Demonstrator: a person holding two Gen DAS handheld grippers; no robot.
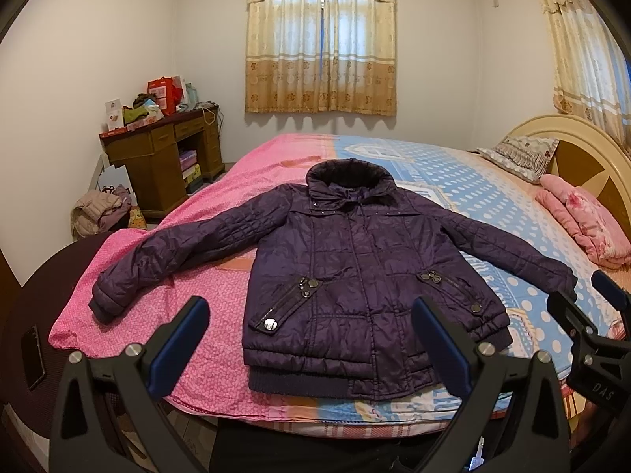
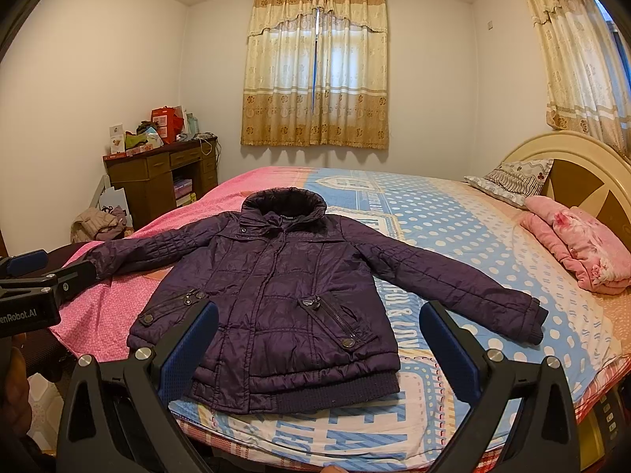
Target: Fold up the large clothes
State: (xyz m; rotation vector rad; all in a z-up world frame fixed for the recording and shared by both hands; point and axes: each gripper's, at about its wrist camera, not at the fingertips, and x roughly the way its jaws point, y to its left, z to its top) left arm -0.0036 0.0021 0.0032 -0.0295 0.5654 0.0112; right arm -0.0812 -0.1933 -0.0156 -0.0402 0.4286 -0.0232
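Note:
A dark purple quilted jacket (image 1: 347, 260) lies flat and face up on the bed, collar away from me, both sleeves spread out to the sides; it also shows in the right wrist view (image 2: 284, 287). My left gripper (image 1: 311, 339) is open and empty, held above the jacket's hem near the bed's front edge. My right gripper (image 2: 319, 347) is open and empty, also above the hem, to the right of the left one. The right gripper also shows at the right edge of the left wrist view (image 1: 591, 315).
The bed (image 1: 189, 307) has a pink and blue sheet. A folded pink blanket (image 1: 583, 220) and a pillow (image 1: 516, 153) lie by the headboard at right. A cluttered wooden desk (image 1: 165, 153) and a pile of clothes (image 1: 98, 213) stand at left.

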